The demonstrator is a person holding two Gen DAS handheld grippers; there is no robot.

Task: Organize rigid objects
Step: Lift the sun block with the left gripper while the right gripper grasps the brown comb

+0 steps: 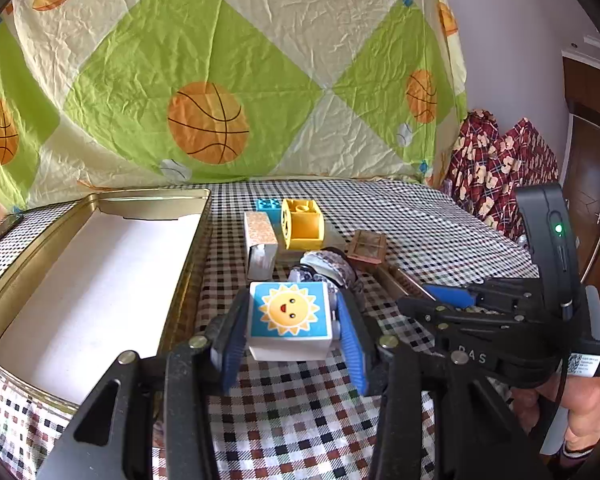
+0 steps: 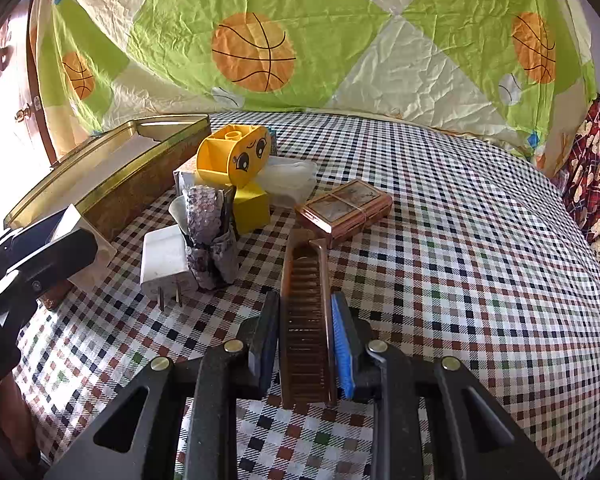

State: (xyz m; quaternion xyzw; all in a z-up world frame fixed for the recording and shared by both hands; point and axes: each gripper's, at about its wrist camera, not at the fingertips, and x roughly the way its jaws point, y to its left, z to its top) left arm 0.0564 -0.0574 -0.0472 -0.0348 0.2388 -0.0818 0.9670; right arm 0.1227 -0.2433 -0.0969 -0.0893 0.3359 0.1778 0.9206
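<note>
My left gripper (image 1: pixel 290 330) is shut on a white block with a sun picture (image 1: pixel 289 320), held just above the checkered cloth, right of the gold tin tray (image 1: pixel 96 276). My right gripper (image 2: pixel 305 344) is shut on a brown comb (image 2: pixel 306 308) that lies along the fingers; in the left wrist view it (image 1: pixel 452 300) sits to the right. On the cloth lie a yellow face block (image 2: pixel 236 160), a white plug adapter (image 2: pixel 166 260), a bubble-wrapped bundle (image 2: pixel 210 236) and a copper case (image 2: pixel 346 206).
A cork-patterned box (image 1: pixel 260 242), a blue brick (image 1: pixel 268 205) and a clear plastic lid (image 2: pixel 290 178) sit behind the pile. A basketball-print quilt (image 1: pixel 220 80) rises at the back. Red patterned fabric (image 1: pixel 500 160) lies at the right.
</note>
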